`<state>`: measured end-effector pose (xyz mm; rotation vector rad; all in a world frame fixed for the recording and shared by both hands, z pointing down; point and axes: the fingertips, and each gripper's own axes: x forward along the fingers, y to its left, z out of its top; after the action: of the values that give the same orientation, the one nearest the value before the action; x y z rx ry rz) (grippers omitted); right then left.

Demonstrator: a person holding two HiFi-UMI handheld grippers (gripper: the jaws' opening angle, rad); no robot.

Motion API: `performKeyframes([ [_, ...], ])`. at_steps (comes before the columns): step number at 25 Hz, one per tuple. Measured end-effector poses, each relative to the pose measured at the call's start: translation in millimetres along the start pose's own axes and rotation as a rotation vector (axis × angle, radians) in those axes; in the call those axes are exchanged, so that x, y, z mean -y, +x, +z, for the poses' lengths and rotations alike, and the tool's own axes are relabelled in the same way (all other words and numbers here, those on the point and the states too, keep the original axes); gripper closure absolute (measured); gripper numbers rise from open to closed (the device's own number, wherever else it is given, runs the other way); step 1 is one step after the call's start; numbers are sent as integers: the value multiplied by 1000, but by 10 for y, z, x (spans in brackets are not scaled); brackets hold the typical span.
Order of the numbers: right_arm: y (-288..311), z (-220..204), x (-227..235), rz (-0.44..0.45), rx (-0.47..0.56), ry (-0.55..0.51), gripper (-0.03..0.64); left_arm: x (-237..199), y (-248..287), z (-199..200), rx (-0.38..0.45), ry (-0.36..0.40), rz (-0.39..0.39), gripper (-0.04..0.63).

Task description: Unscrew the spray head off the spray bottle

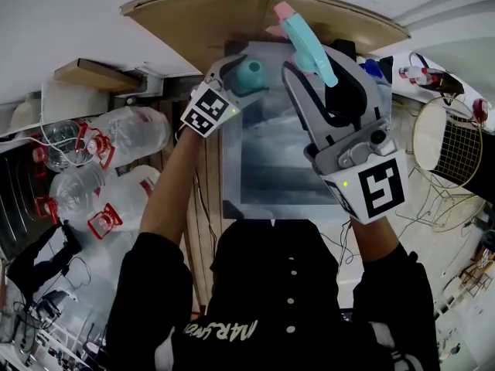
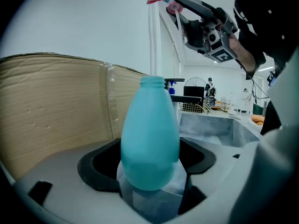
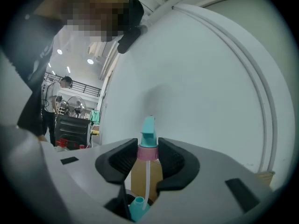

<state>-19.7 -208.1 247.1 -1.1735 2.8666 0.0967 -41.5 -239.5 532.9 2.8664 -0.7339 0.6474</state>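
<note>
We've got 2 grippers in the air, each w/ 1 item: the left gripper [image 1: 237,73] is clamped round the body of the one teal plastic spray bottle [image 2: 150,139], upright, its neck [image 2: 153,81] open & bare. The right gripper [image 3: 148,158] is closed partway on the pink collar [image 3: 147,154] of the single teal trigger spray head [image 1: 308,43], white dip tube [image 3: 147,181] attached. It's held higher than the bottle & to its right, clear of it.

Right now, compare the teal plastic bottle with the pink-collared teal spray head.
The teal plastic bottle sits in the left tool, the pink-collared teal spray head in the right tool. The bottle is bulbous, its neck bare; the head is slim, trailing a white tube. Both are teal.
</note>
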Motion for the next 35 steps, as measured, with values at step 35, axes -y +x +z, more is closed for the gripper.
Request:
performKeyframes([
  [35, -975, -53, 238, -61, -62, -36, 466, 368, -1272, 706, 219, 75, 349, 393],
])
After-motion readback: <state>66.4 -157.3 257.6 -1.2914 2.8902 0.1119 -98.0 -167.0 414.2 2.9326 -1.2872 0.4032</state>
